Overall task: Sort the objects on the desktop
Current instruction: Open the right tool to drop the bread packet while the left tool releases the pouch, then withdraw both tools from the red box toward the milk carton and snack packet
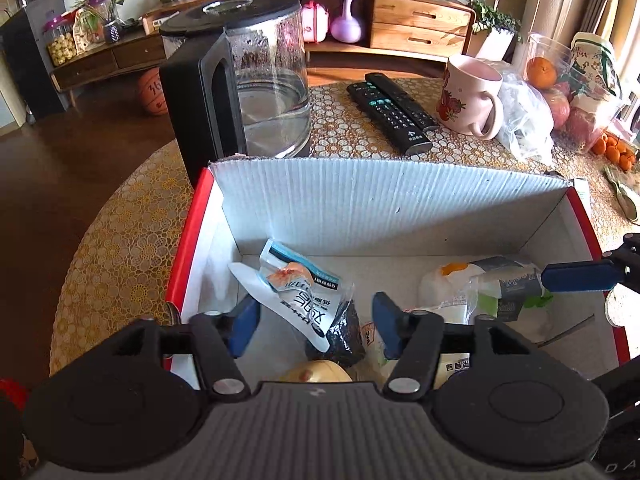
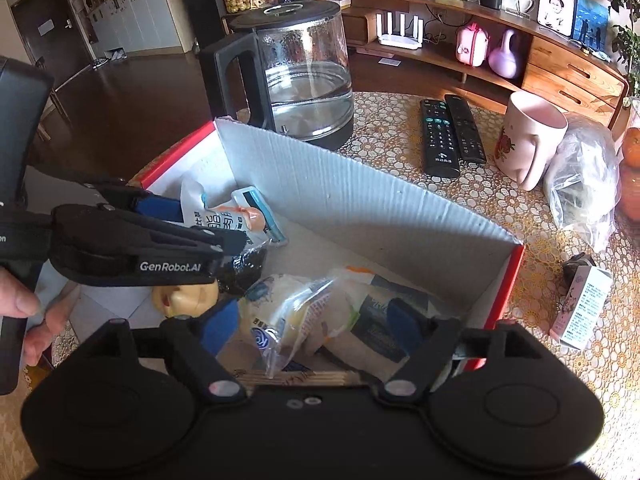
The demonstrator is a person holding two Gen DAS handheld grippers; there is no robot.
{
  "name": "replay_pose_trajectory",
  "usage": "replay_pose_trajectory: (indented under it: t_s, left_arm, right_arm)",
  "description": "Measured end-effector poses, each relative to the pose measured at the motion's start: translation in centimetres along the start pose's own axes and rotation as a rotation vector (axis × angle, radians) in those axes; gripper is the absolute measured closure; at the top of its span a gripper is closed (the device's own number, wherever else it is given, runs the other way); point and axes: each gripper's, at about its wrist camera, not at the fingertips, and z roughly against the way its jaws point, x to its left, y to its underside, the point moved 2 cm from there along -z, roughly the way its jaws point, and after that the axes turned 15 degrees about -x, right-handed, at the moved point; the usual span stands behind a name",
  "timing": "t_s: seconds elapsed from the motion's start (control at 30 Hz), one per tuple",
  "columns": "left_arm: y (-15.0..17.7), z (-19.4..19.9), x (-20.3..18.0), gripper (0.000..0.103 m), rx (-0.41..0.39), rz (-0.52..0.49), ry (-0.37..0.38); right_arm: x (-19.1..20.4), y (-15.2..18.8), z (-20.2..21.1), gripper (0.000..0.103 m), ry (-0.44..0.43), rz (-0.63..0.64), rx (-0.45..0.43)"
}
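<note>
Progress: the sort appears partly done. The cardboard box (image 1: 360, 200), red outside and white corrugated inside, already holds several soft packets. Against its left inner wall lies a white snack pouch (image 1: 296, 292) with printed lettering, resting on a dark, glossy crinkled bag (image 1: 340, 336). Toward the box's right side sit clear film-wrapped packets (image 2: 296, 316) and a white pack with an orange patch (image 1: 452, 276). A smooth, rounded tan item (image 2: 188, 296) lies near the box's front edge; what it is cannot be told.

Hand-held gripper, left (image 1: 316, 324): jaws apart above the white pouch, blue pads clear of it, nothing gripped. Hand-held gripper, right (image 2: 316, 328): jaws wide apart over the film-wrapped packets, pads not pressing on them. Both read as just-released positions, a judgement only.

Outstanding, by judgement: items still stand on the desk (image 1: 120, 240), which carries a lace-patterned cover. Beyond the box's far wall stands a glass kettle (image 1: 256, 80) with black handle, part filled with water. To the right of the kettle lie two black remotes (image 1: 392, 114), then a glazed pink mug (image 1: 470, 96) and a crumpled clear bag (image 2: 584, 180). A small printed carton (image 2: 580, 308) lies outside the box's right wall.
</note>
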Motion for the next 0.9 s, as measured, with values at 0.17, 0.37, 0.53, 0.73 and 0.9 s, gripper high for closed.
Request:
replay_pose_trajectory:
  t_s: [0.17,0.37,0.53,0.73,0.9]
  left_arm:
    - [-0.3,1.2,-0.5,0.037,-0.018,0.001,0.003]
    - [-0.4,3.3,-1.3,0.037,-0.038,-0.008,0.014]
    - [-0.4,5.0,-2.3,0.036,-0.050,-0.012,0.025]
    - [-0.2,7.8,-4.0,0.033,-0.071,-0.024,0.062]
    - [0.2,10.2,-6.4,0.033,-0.083,-0.037,0.107]
  right_arm:
    - [0.3,-0.1,2.1,0.022,-0.017,0.009,-0.019]
    - [0.2,-0.1,5.1,0.021,-0.035,0.004,-0.046]
    - [-0.7,0.0,7.7,0.021,-0.034,-0.027,-0.071]
    - [-2.4,0.4,11.2,0.021,-0.015,-0.042,-0.100]
    - [-4.6,1.4,14.3,0.021,0.026,-0.055,-0.115]
